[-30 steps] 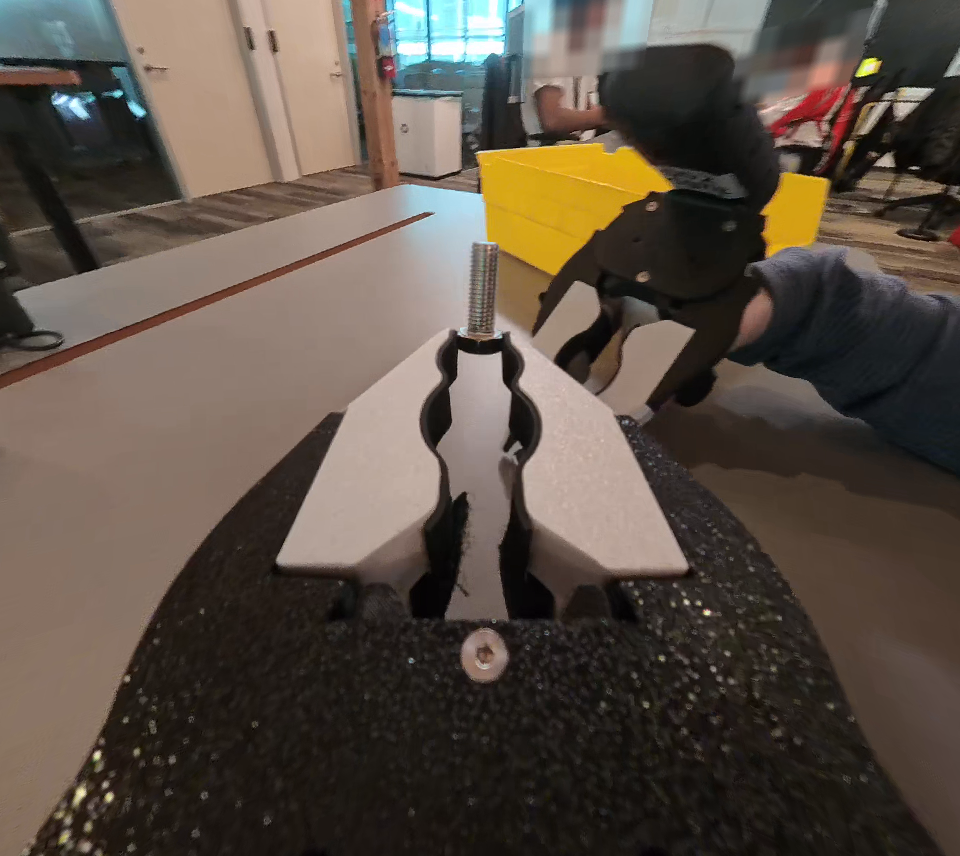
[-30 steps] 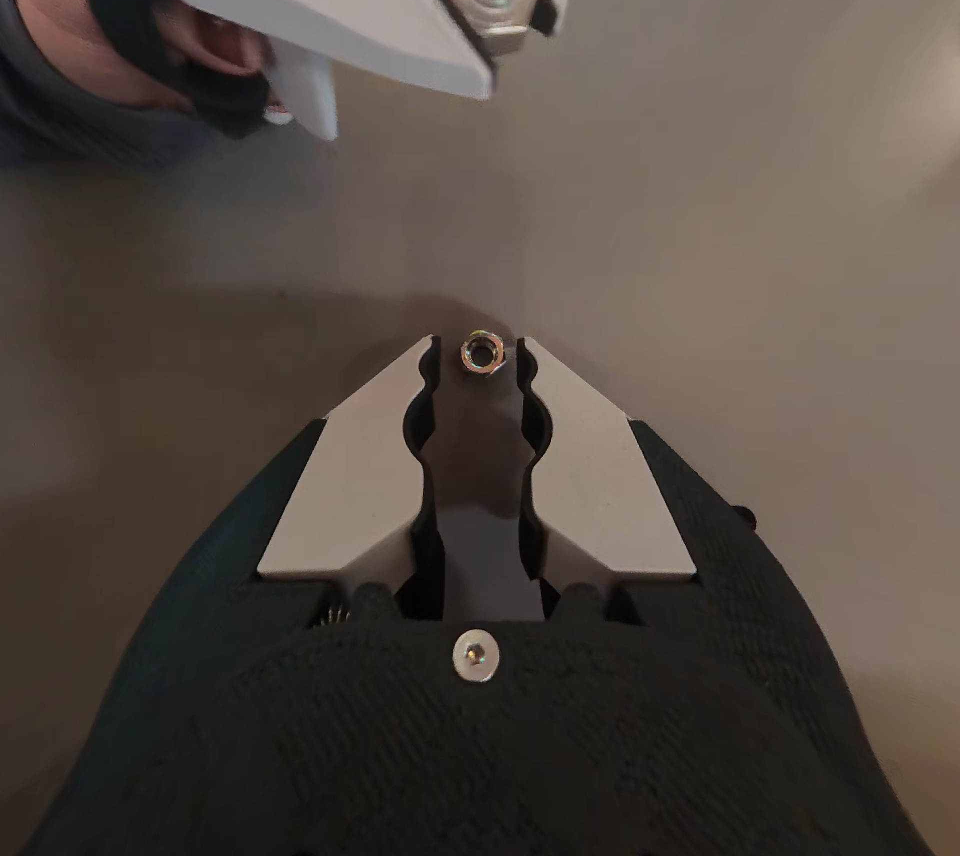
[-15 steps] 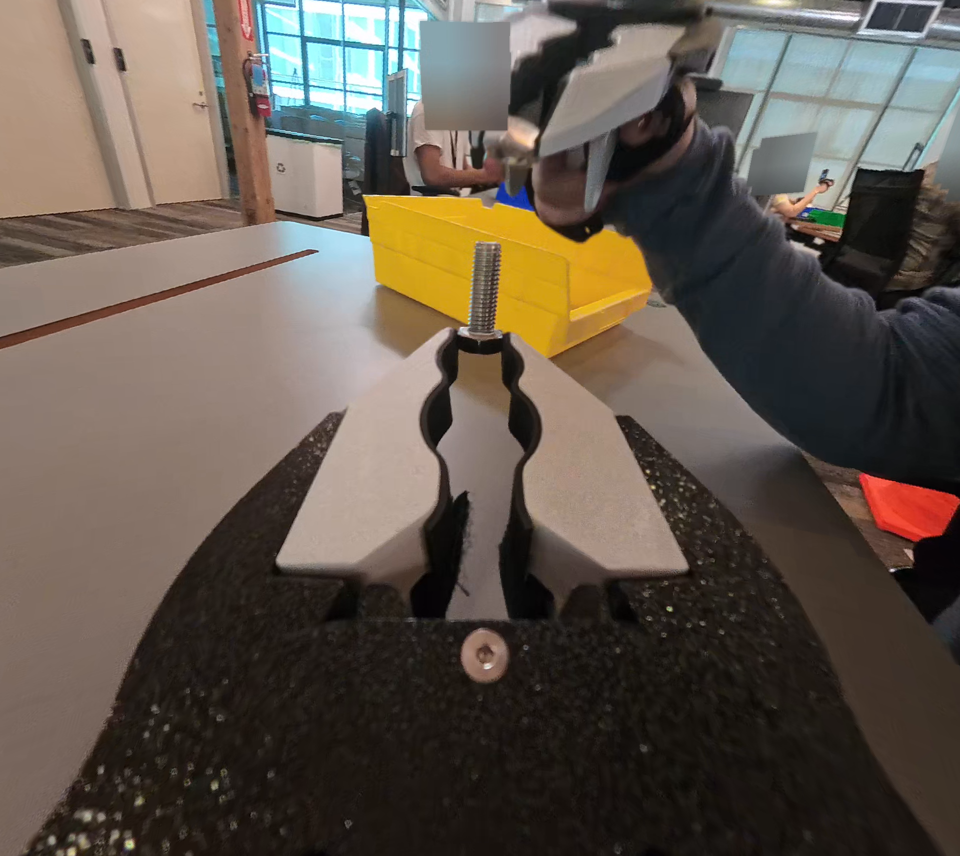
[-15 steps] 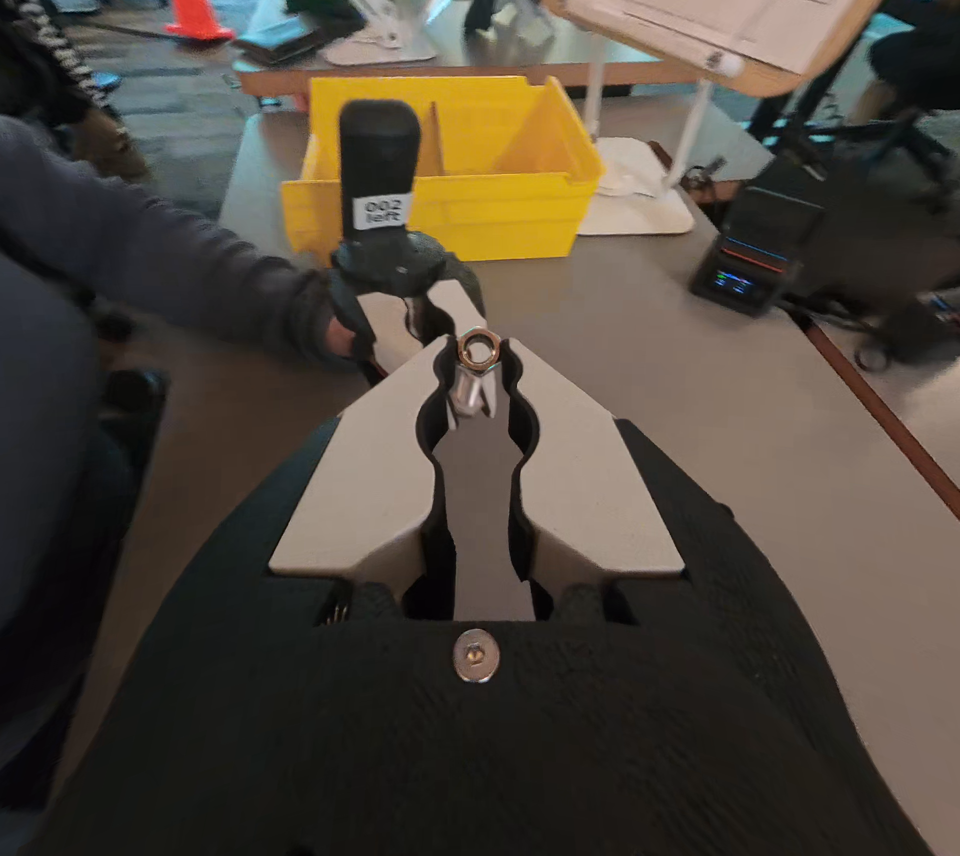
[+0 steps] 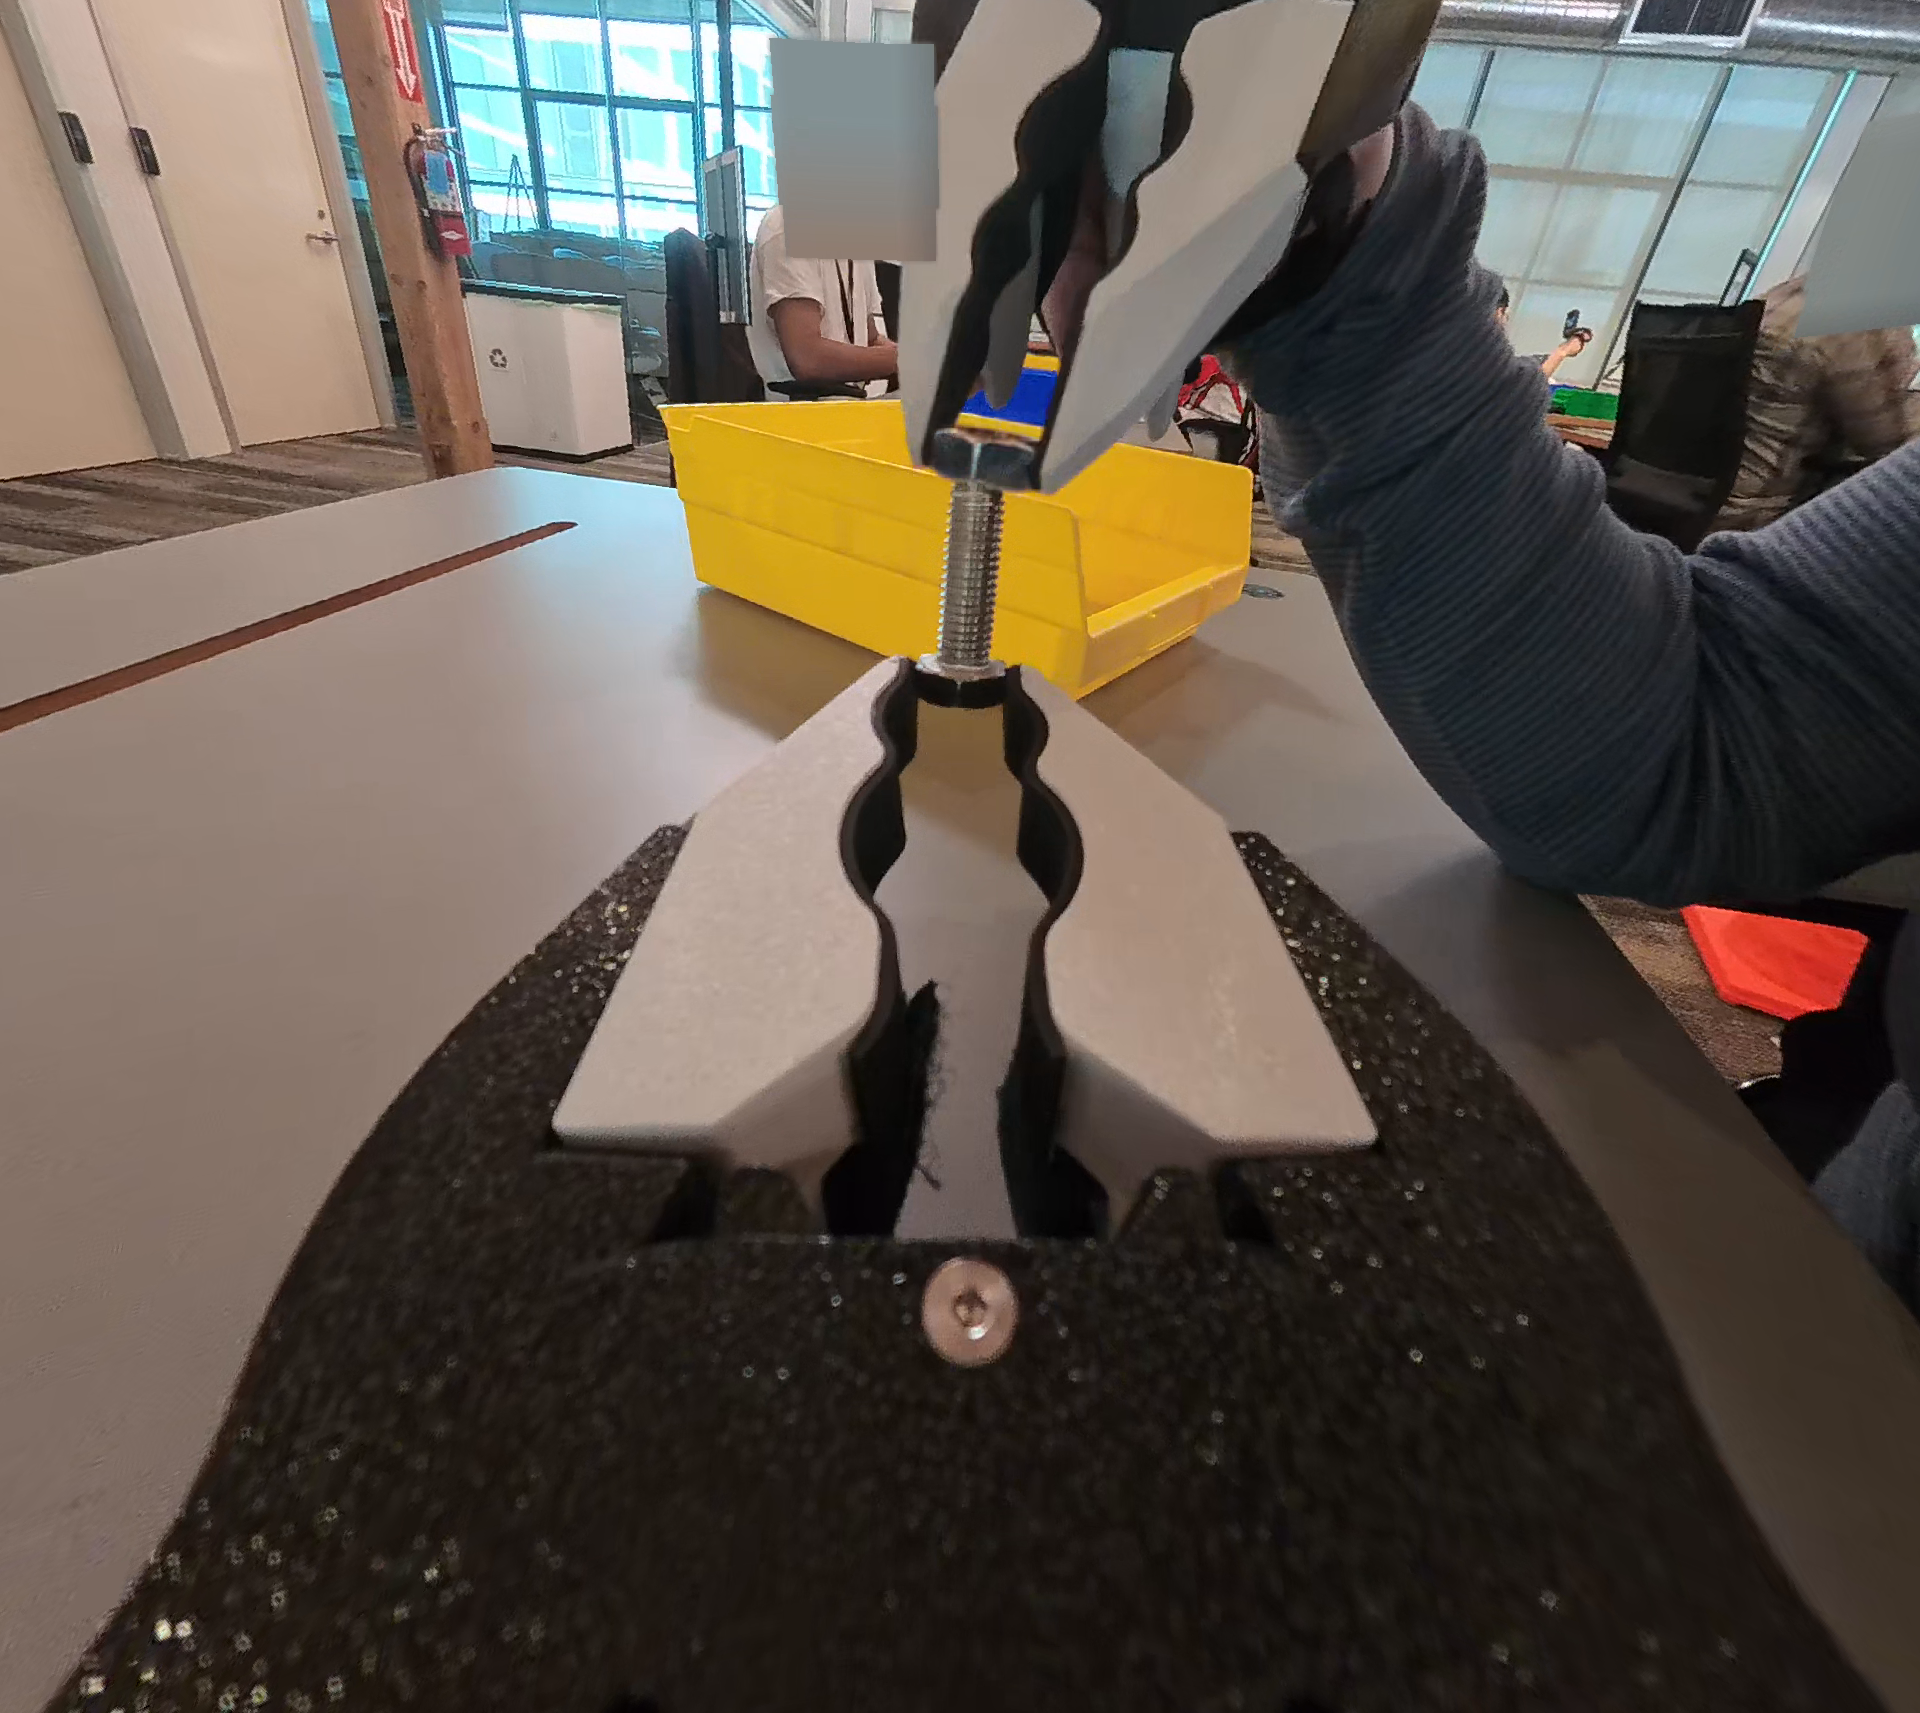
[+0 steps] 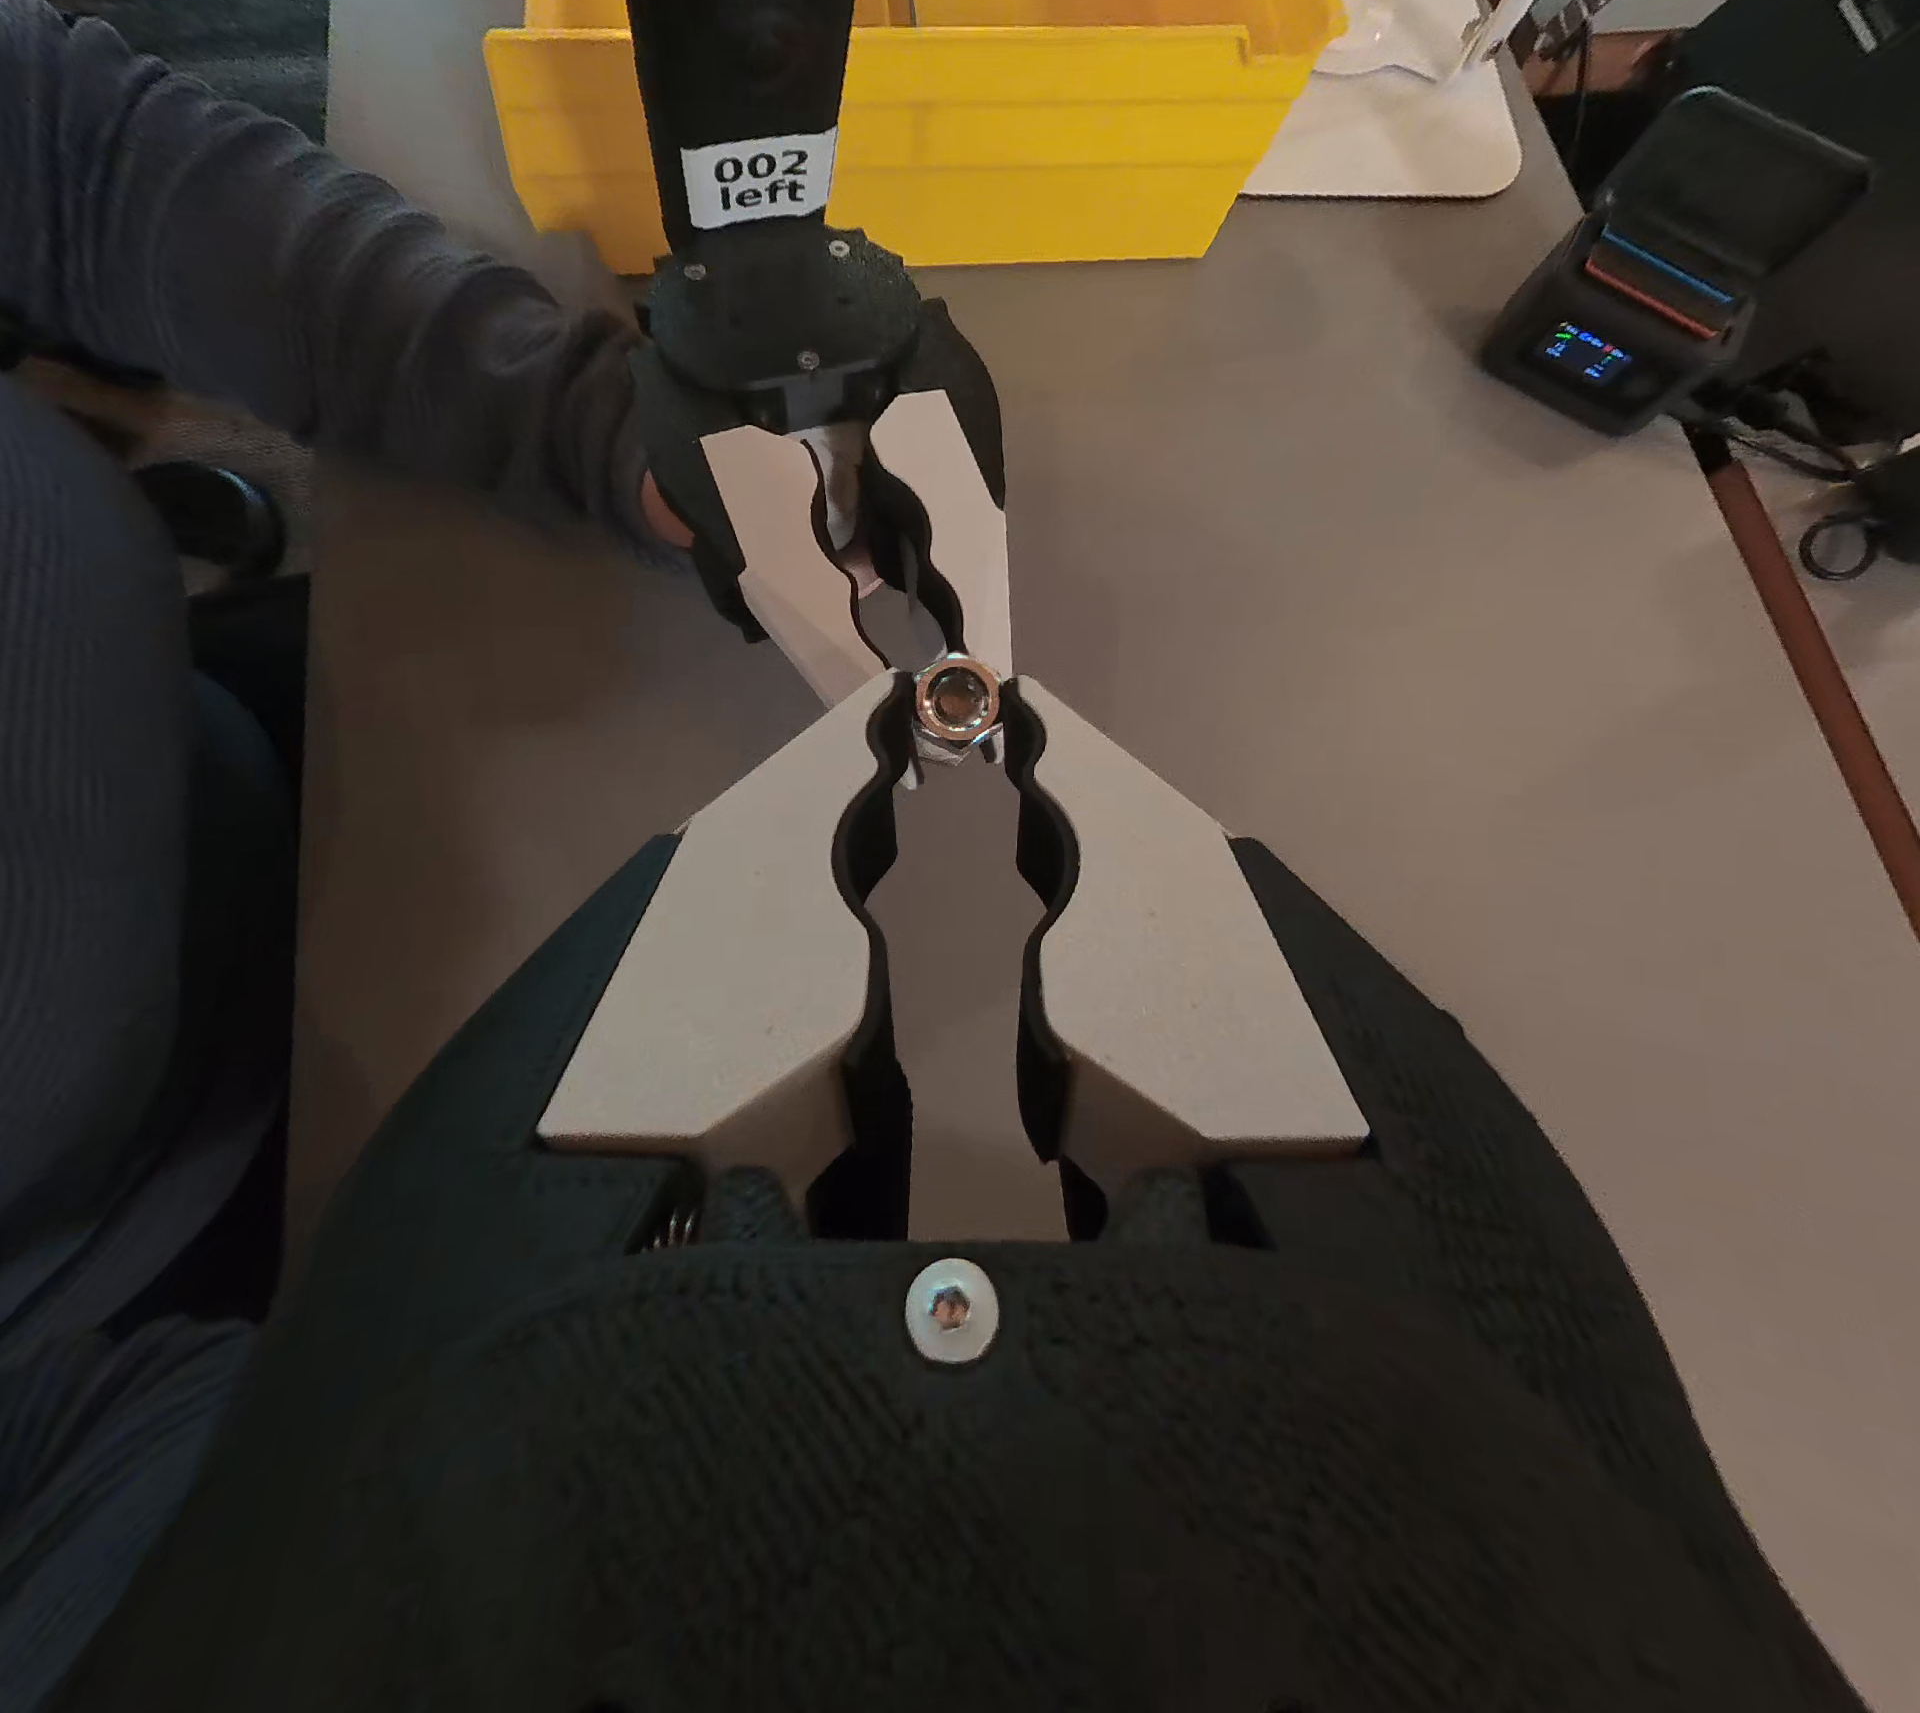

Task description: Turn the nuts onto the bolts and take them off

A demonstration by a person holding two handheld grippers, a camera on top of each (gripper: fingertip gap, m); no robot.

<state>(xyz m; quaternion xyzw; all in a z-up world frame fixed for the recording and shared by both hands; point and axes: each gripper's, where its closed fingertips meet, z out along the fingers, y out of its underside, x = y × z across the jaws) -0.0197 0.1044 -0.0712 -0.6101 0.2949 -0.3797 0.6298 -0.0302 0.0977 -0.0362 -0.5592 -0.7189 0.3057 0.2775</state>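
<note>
Two hand-held grippers are meeting above a grey table (image 5: 312, 884); the left gripper (image 5: 961, 687) is lying low and pointing forward, its jaws pinching the head end of a bolt (image 5: 968, 577) so that the threaded shank is standing upright; the bolt's long axis is running straight up from those jaws.

The right gripper (image 5: 987, 458) is hanging directly above, pointing downward, its jaws pressed onto a small hex nut (image 5: 977, 450); the nut is sitting at the very top of the threads, hole facing down along the shank. In the right wrist view the nut (image 6: 954, 702) is looking like a bright ring between the fingertips of that gripper (image 6: 954, 707), with the bolt's end showing inside the ring; whether any thread is already engaged cannot be told.

The coming move seems to depend on one relation: nut hole and bolt axis sharing a single vertical line, which they appear to be doing; the right gripper is the nearer one for turning, while the left is only holding steady.

A yellow bin (image 5: 831, 520) is standing behind the bolt, well apart from it; a sleeved arm (image 5: 1558, 603) is reaching in from the right; open table is lying to the left and front, leaving room for rotation.
</note>
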